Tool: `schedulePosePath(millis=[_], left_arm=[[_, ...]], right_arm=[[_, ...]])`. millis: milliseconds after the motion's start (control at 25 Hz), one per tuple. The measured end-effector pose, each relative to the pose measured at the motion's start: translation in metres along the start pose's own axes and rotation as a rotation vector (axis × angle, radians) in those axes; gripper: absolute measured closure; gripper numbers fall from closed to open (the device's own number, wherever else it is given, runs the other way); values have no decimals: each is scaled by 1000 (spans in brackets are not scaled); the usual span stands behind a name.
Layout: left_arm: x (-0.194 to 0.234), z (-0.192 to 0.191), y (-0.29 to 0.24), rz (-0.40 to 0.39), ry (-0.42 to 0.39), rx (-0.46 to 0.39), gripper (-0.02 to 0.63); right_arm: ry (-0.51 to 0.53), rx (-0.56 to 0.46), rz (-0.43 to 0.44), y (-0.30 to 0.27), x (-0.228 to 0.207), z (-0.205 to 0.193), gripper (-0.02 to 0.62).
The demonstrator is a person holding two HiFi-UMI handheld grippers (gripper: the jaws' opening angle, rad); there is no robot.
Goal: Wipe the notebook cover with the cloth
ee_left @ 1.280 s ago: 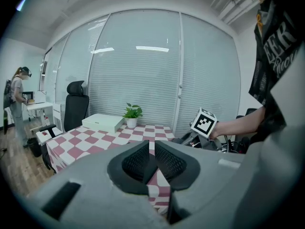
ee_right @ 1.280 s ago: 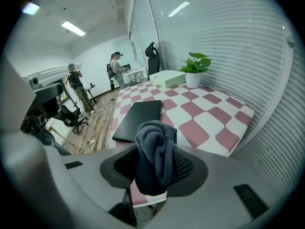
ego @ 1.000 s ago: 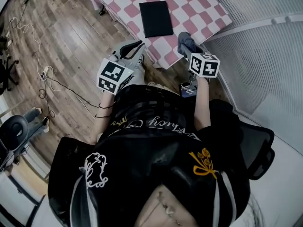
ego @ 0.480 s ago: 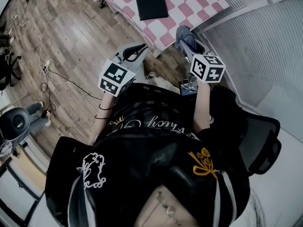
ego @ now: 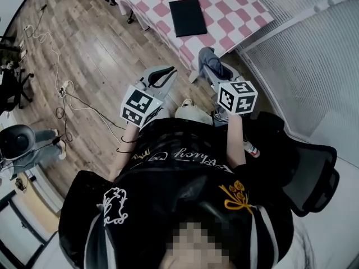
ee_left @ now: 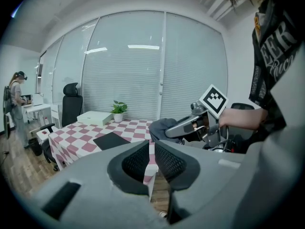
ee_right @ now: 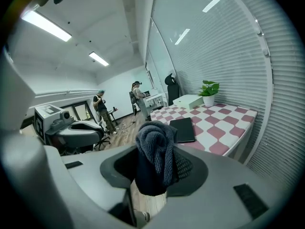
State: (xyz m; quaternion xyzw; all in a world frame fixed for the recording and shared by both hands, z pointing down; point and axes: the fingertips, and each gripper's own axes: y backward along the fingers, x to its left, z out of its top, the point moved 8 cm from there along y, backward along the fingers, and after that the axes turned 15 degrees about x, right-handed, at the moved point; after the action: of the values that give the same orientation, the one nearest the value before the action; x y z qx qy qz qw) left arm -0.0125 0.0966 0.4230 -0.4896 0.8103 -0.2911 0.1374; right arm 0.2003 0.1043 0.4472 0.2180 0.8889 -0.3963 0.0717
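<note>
the right gripper was clenched on a dark grey knitted cloth, which bunched up above its jaws. the left gripper had its jaws drawn almost together, with nothing between them. the person held both out in front, just off the near corner of the table with the pink-and-white checked covering and not over it. the flat black notebook lay closed on that covering, well apart from both grippers. farther back on the table, a small potted green plant stood beside a flat white box.
</note>
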Motion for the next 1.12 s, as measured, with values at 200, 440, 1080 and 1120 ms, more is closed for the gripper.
schedulePosePath(millis=[200,440,1080,1120], left_arm=[[2,-8,39,-10,-35,-18,572],[11,-51,89,11,2,-24,572],[-3,-135,151,-68,18,-42,572],[-4,-137,152,-73,16,-42,572]], right_arm=[[9,8,22,-10,46,1,468],[39,34,48,-28,112,-15,468],[63,13,7,-22,226,-80,468],[64,12,2,-21,229,-84,468]])
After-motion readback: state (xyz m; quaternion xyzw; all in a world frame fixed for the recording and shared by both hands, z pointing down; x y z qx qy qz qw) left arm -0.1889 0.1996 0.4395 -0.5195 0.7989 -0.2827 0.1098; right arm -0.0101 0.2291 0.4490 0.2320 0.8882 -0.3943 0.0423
